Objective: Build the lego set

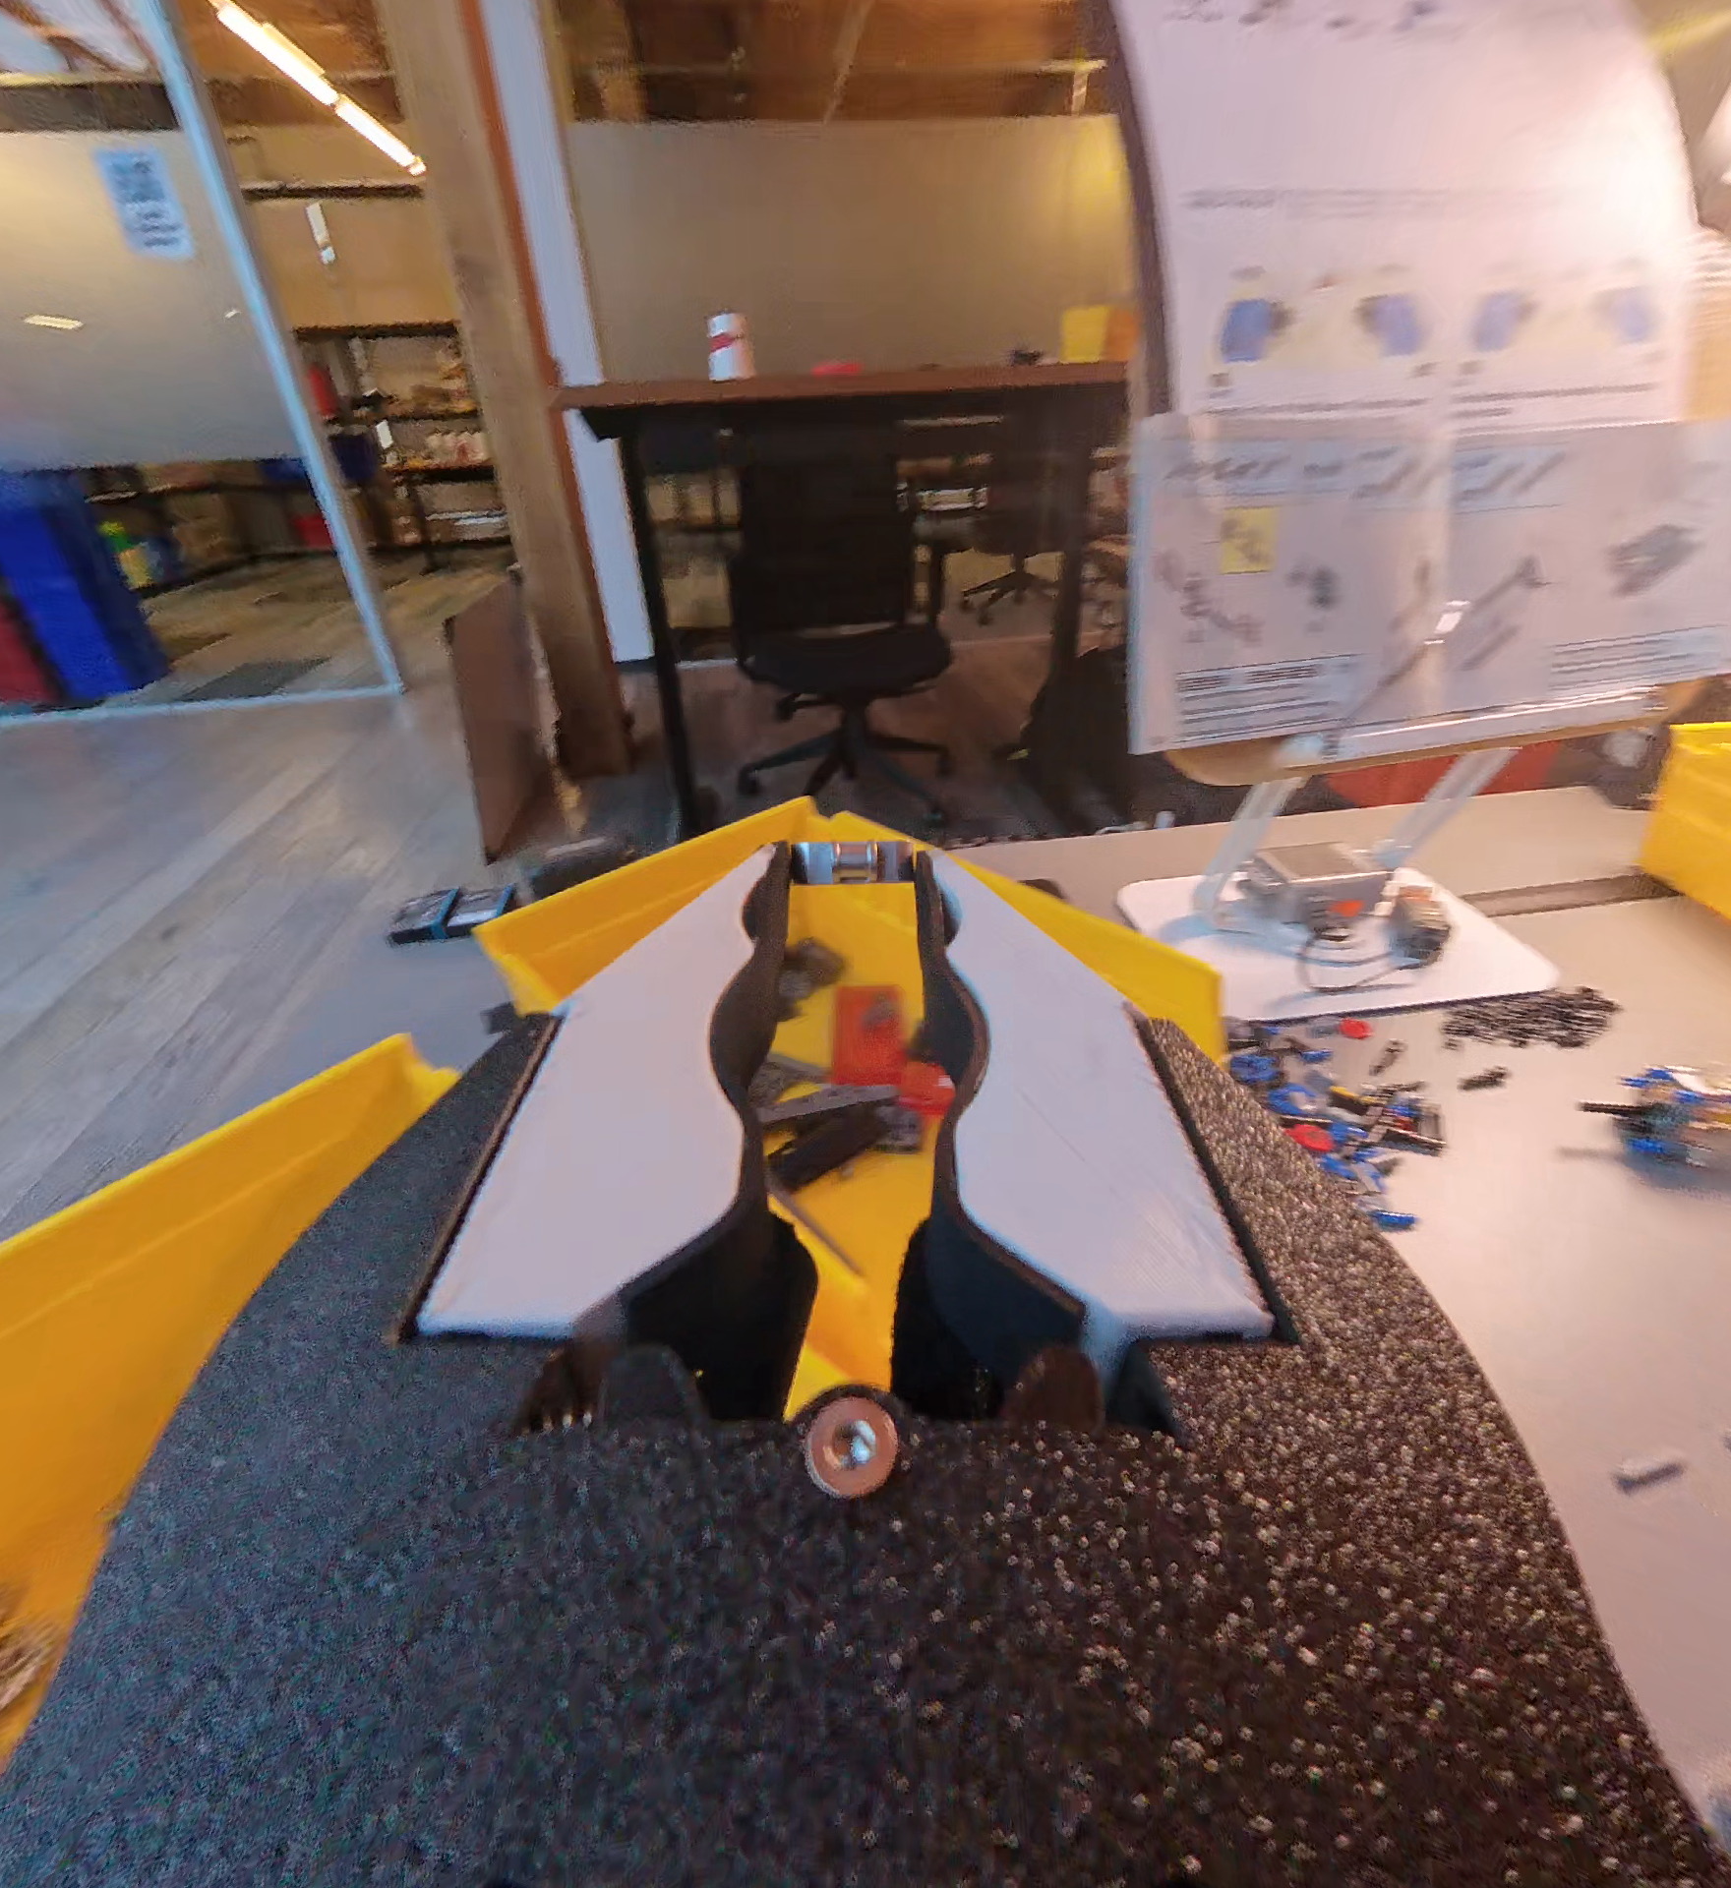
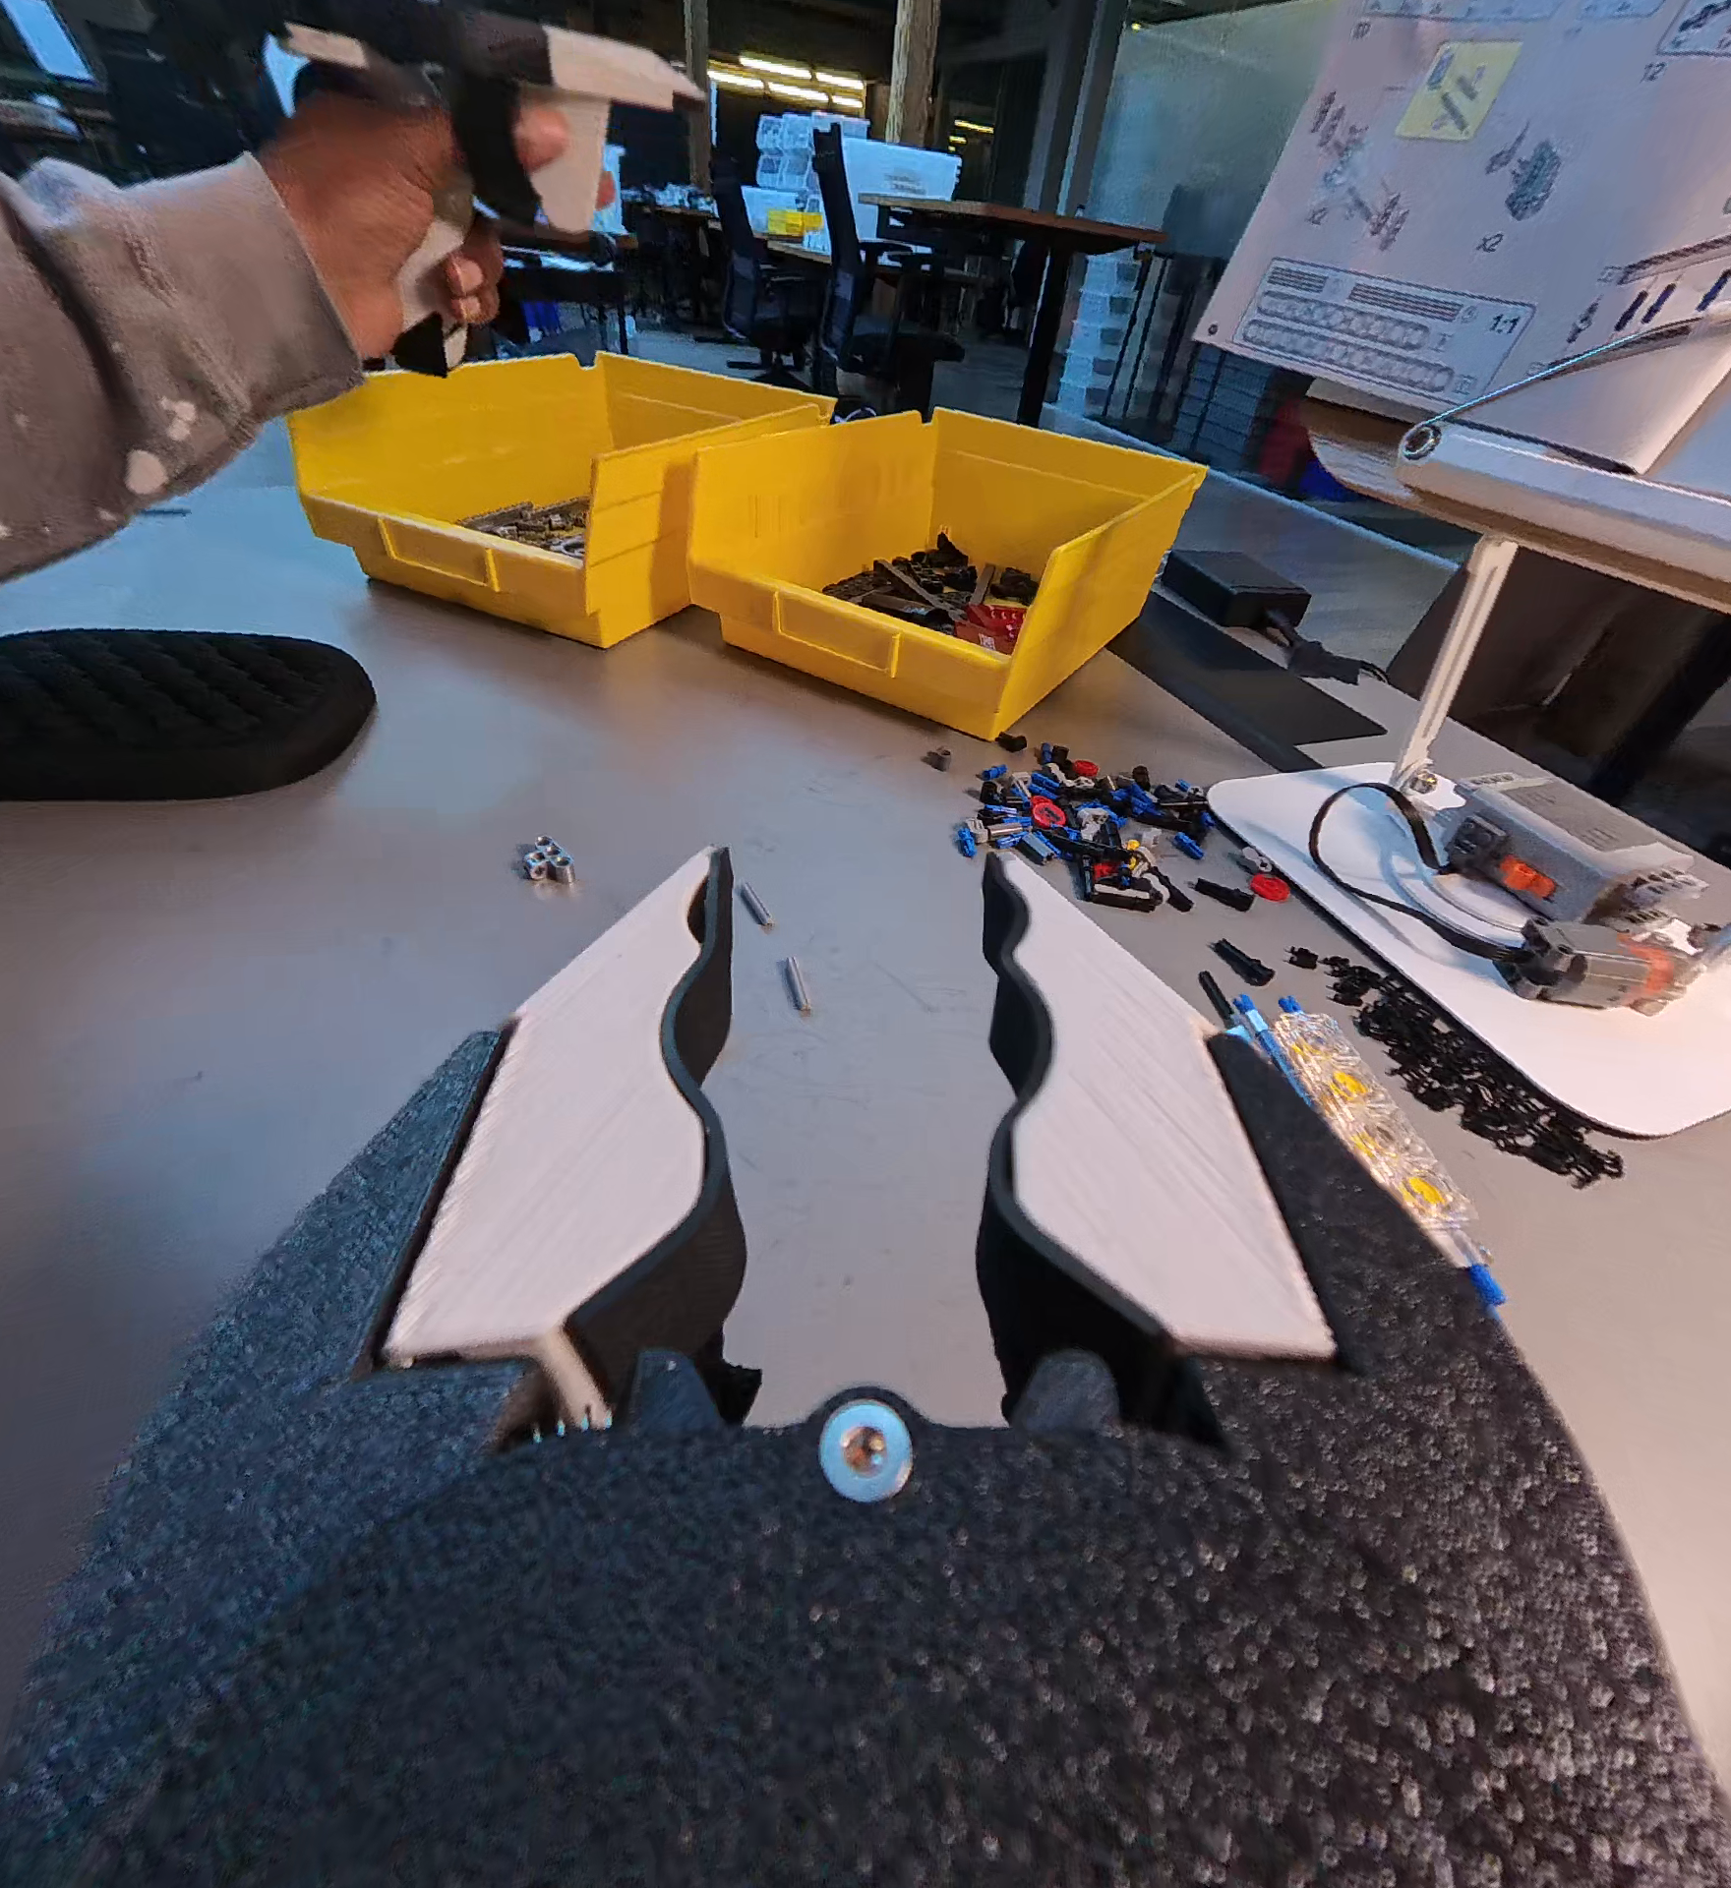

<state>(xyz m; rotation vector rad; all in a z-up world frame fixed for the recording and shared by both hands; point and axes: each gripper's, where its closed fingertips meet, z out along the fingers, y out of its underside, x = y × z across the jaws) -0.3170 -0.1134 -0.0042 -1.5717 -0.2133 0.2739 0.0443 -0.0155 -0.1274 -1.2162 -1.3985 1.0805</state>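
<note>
My left gripper (image 1: 853, 863) is shut on a small grey piece (image 1: 851, 858) held at its fingertips. It hangs above a yellow bin (image 1: 1153, 960) that holds black and red building parts (image 1: 867, 1032). In the right wrist view that gripper (image 2: 494, 92) shows at the upper left, held high by a person's hand. My right gripper (image 2: 856, 868) is open and empty, low over the grey table (image 2: 432, 1022). Two short grey pins (image 2: 756, 904) lie on the table by its left fingertip. A small grey connector (image 2: 547, 860) lies further left.
Two yellow bins (image 2: 1076, 480) stand side by side at the back. A pile of small blue, black and red parts (image 2: 1086, 817) and a heap of black pins (image 2: 1454, 1073) lie right. A white stand (image 2: 1597, 1063) carries a grey battery box, a motor and an instruction booklet (image 2: 1505, 184). A clear-and-yellow assembly (image 2: 1372, 1114) lies beside my right finger. My right fingertips sit around 40 cm from my left ones. My right gripper's tips are some 20 cm from the small grey connector (image 2: 547, 860).
</note>
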